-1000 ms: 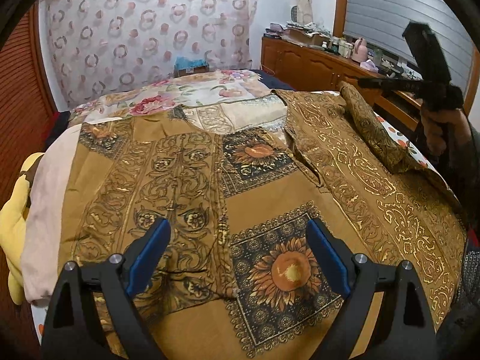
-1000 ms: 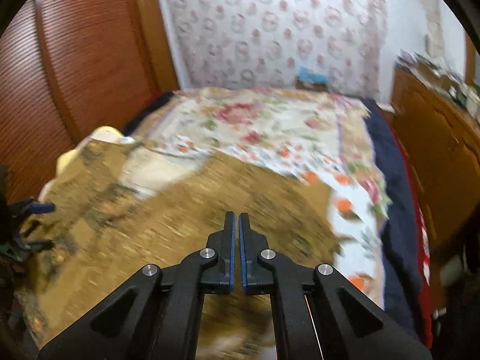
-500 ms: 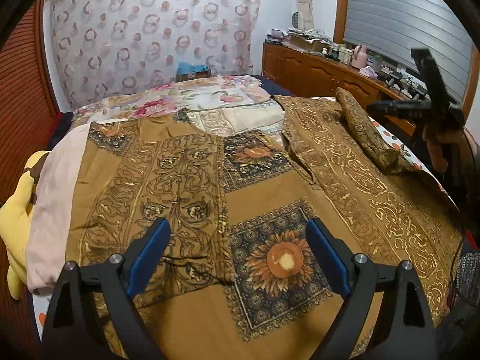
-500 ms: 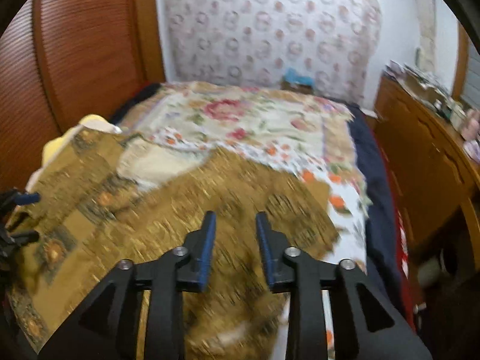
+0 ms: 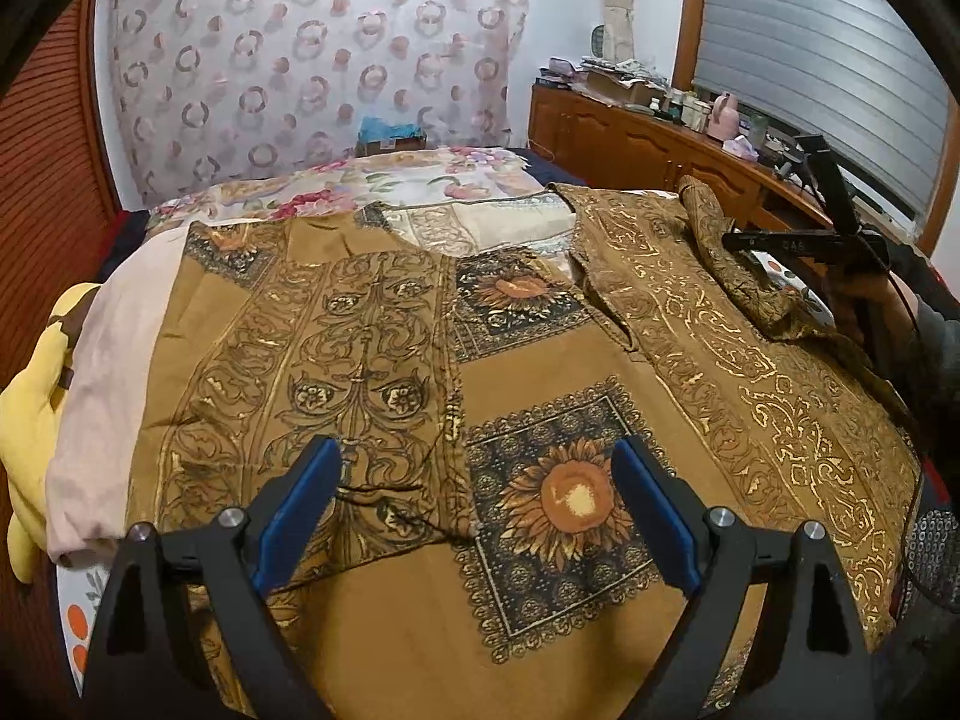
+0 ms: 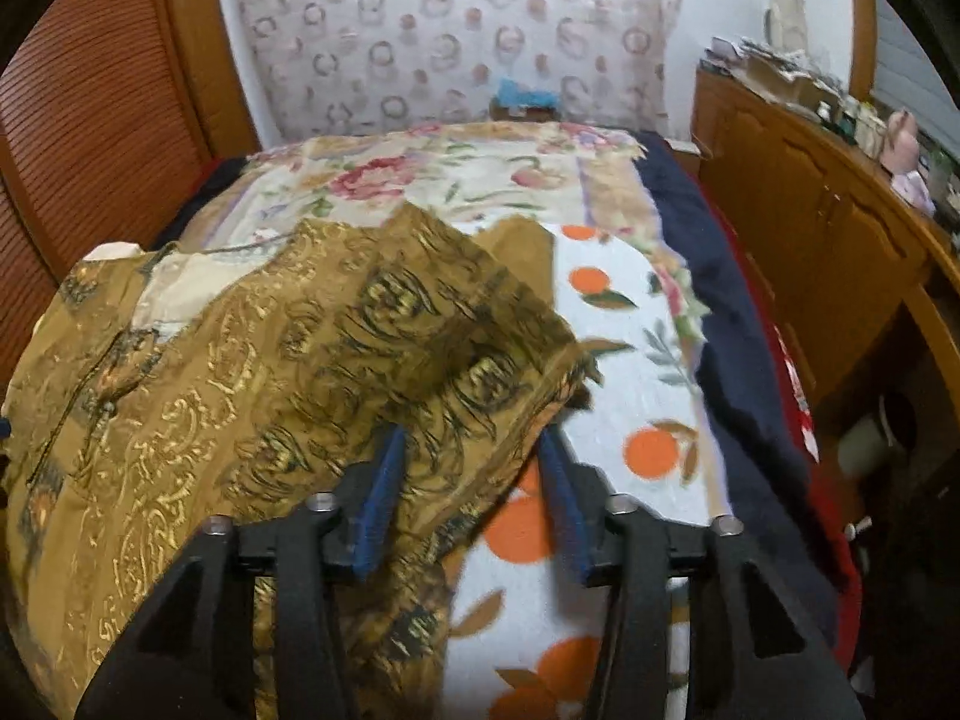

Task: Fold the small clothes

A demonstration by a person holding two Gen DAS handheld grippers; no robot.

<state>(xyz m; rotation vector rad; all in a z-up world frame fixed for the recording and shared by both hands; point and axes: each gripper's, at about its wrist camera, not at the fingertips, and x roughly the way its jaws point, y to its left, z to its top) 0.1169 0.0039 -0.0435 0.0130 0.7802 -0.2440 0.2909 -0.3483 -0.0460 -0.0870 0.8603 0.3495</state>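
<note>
Both grippers gape — right gripper over garment sleeve

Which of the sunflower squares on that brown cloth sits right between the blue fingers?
The big near sunflower square, between the left gripper fingers; the smaller one lies farther up.

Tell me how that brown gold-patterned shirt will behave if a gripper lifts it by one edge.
The brown gold-patterned shirt will probably droop limply: its sleeve already lies bunched and folded over itself. It looks thin and light, lying flat with shallow creases on the bed. A large part would likely drag along the orange-print blanket instead of lifting cleanly.
</note>
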